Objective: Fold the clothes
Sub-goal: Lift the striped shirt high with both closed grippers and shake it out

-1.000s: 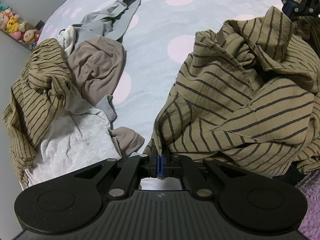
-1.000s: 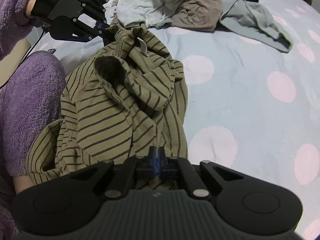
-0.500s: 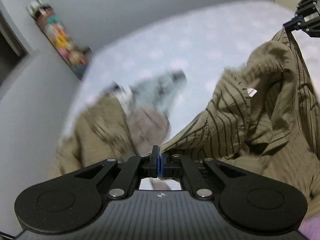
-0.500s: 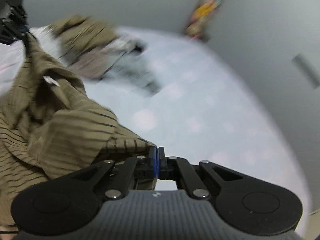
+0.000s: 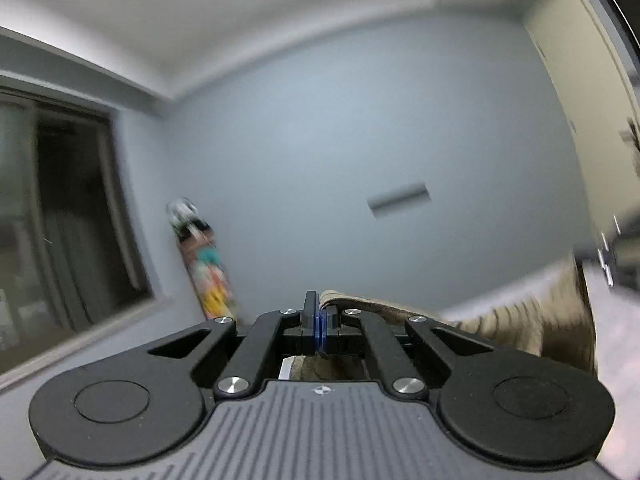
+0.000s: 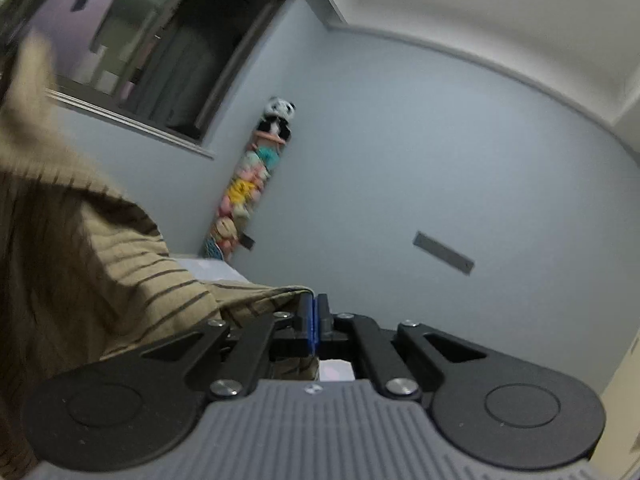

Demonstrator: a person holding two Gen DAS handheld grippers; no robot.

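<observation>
Both grippers hold one olive-tan shirt with thin dark stripes, lifted high so both views face the far wall. My left gripper point(image 5: 319, 312) is shut on a shirt edge; the striped shirt point(image 5: 516, 324) runs off to the right toward the blurred right gripper point(image 5: 616, 252). In the right wrist view my right gripper point(image 6: 315, 314) is shut on another edge, and the striped shirt point(image 6: 92, 264) hangs in folds over the left side. The bed and the clothes pile are out of sight.
A hanging column of plush toys point(image 6: 256, 184) topped by a panda sits in the wall corner, also blurred as plush toys point(image 5: 202, 264). A dark window point(image 6: 160, 52) is on the left wall, a small grey plate point(image 6: 443, 258) on the far wall, a cream wardrobe point(image 5: 592, 112) at right.
Both grippers have risen from the bed with the striped shirt and tipped up to level. The bed and clothes pile have dropped out of view; wall, window and ceiling now fill both views.
</observation>
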